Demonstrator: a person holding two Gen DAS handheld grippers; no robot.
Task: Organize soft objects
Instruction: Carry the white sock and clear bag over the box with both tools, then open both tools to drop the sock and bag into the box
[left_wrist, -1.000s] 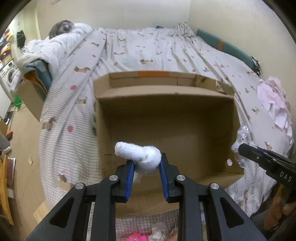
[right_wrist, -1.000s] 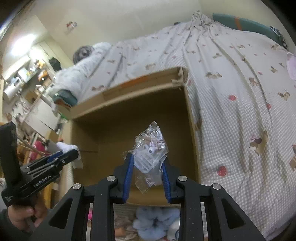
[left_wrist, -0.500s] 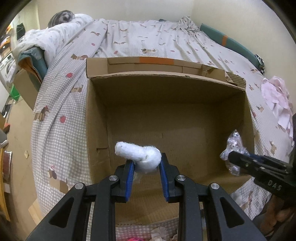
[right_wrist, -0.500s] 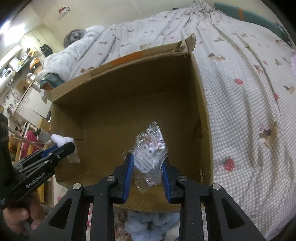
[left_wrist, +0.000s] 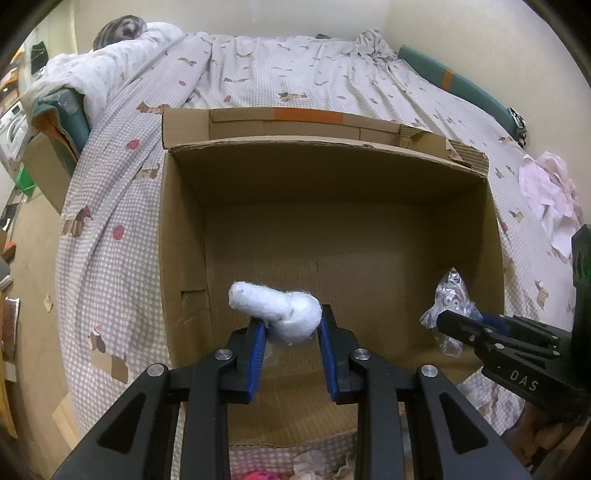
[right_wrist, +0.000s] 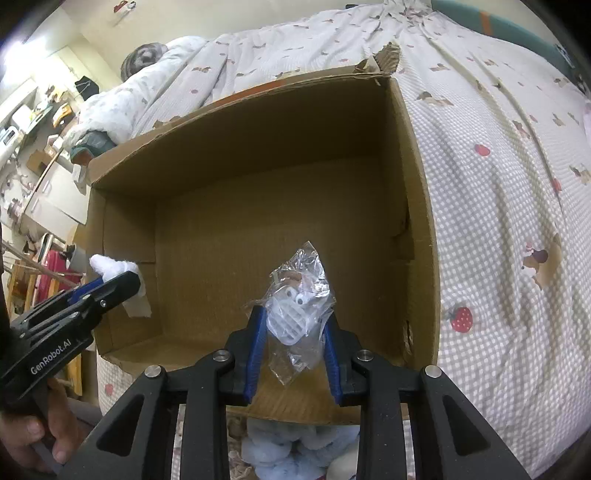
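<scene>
My left tool (left_wrist: 291, 328) is clamped on the white plush toy (left_wrist: 275, 310), right tool (right_wrist: 293, 330) clamped on the bagged toy (right_wrist: 297, 306); I've got both over the open cardboard box (left_wrist: 184, 236) on the bed (left_wrist: 295, 77).

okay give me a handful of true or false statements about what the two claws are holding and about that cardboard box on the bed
1. The left claw grips a fluffy white soft toy. True.
2. The right claw is empty. False: it is shut on a toy in a clear plastic bag.
3. The cardboard box sits on a checked bedspread. True.
4. The box is packed with toys. False: the floor that shows is bare.
5. Both held items hang over the open box. True.
</scene>
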